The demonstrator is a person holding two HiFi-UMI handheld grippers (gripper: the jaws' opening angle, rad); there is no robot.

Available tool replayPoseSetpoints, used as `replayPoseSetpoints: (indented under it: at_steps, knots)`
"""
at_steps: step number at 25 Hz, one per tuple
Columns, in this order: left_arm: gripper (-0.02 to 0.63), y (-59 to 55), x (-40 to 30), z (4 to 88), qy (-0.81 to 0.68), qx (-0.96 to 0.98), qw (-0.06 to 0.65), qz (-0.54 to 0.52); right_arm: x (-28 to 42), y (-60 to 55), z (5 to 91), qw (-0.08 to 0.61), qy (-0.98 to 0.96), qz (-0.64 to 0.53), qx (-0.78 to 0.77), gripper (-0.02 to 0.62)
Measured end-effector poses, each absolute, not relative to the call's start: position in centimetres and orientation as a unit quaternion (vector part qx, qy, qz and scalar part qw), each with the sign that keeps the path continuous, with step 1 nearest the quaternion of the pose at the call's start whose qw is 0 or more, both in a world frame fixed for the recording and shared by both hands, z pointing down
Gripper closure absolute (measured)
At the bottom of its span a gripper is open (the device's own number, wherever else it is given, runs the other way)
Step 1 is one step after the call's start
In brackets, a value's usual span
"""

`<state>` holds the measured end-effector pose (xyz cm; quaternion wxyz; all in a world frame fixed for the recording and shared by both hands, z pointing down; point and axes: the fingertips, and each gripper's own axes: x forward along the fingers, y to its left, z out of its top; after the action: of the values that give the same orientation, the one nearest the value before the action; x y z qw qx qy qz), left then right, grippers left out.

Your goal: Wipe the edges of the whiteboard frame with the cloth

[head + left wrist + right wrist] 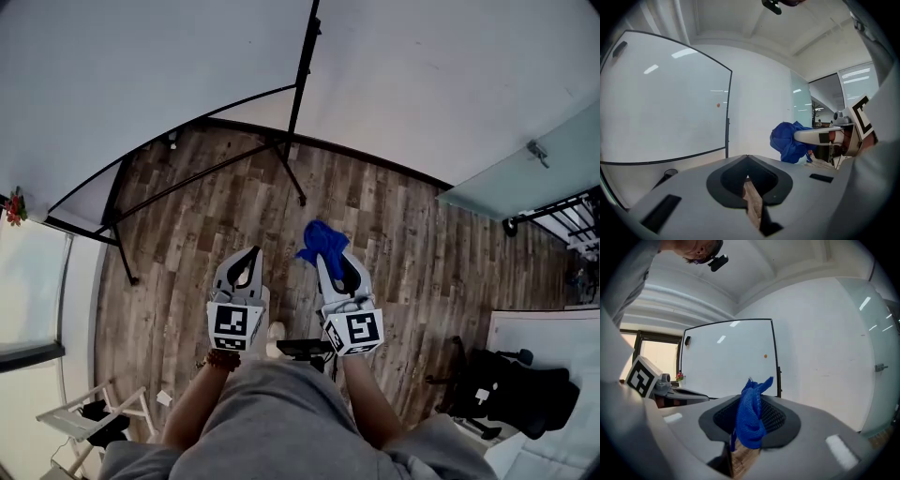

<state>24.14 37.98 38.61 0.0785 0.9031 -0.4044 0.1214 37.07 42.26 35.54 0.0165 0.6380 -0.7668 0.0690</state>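
Head view, read from near to far. Closest to the wearer, both tools are being held side by side above the wooden floor (412,234), pointing forward. The left tongs (249,257) are resting together with nothing between them, and the left gripper view is confirming this. The right tongs (328,255) are clamping the blue cloth (322,239), which is bunching up out of the closed tips and sagging a little beneath them.

Farther on, the whiteboard frame (187,123) is standing straight ahead, well apart from both tools, and the cloth is not touching it. The right upright edge (776,357) of the frame is running vertically. In the right gripper view it is lying just to the right of the cloth's line, and in the left gripper view just to the left of the empty tongs' line — so it is standing ahead and between the two tools. The bottom edge (661,159) is running off horizontally to the left.

Judgement: wiping is not yet under way. The right tongs appear the better placed — the next move is likely calling for a forward reach, then a stroke along the upright's long axis.
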Motion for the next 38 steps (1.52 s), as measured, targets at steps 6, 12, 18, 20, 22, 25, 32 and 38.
replayPoseSetpoints:
  at_steps: [6, 12, 18, 20, 22, 25, 32, 38]
  knots:
    - [0.598, 27.6, 25.9, 38.4, -0.393, 0.911, 0.086, 0.093, 37.8, 32.0, 35.1, 0.030, -0.766, 0.075, 0.638, 0.472]
    - [0.598, 17.8, 26.2, 37.1, -0.384, 0.917, 0.080, 0.068, 37.8, 21.7, 34.3, 0.037, -0.775, 0.078, 0.627, 0.472]
    - [0.598, 11.4, 25.4, 37.5, -0.391, 0.915, 0.087, 0.058, 38.6, 14.4, 36.3, 0.029, -0.775, 0.103, 0.623, 0.472]
    - [0.597, 9.9, 25.6, 38.0, -0.388, 0.915, 0.089, 0.061, 39.4, 12.0, 37.3, 0.025, -0.779, 0.117, 0.616, 0.472]
    - [0.597, 8.1, 26.1, 38.4, -0.384, 0.917, 0.089, 0.060, 40.5, 9.1, 38.5, 0.020, -0.783, 0.130, 0.608, 0.472]
    - [0.597, 5.4, 27.1, 38.9, -0.378, 0.920, 0.082, 0.062, 42.2, 4.4, 40.4, -0.004, -0.794, 0.152, 0.589, 0.472]
    - [0.597, -1.2, 31.4, 40.3, -0.373, 0.921, 0.070, 0.090, 46.5, -5.8, 46.4, 0.019, -0.822, 0.151, 0.549, 0.472]
    - [0.597, -5.3, 33.5, 42.2, -0.429, 0.891, 0.095, 0.116, 49.6, -11.3, 52.0, 0.029, -0.838, 0.187, 0.512, 0.472]
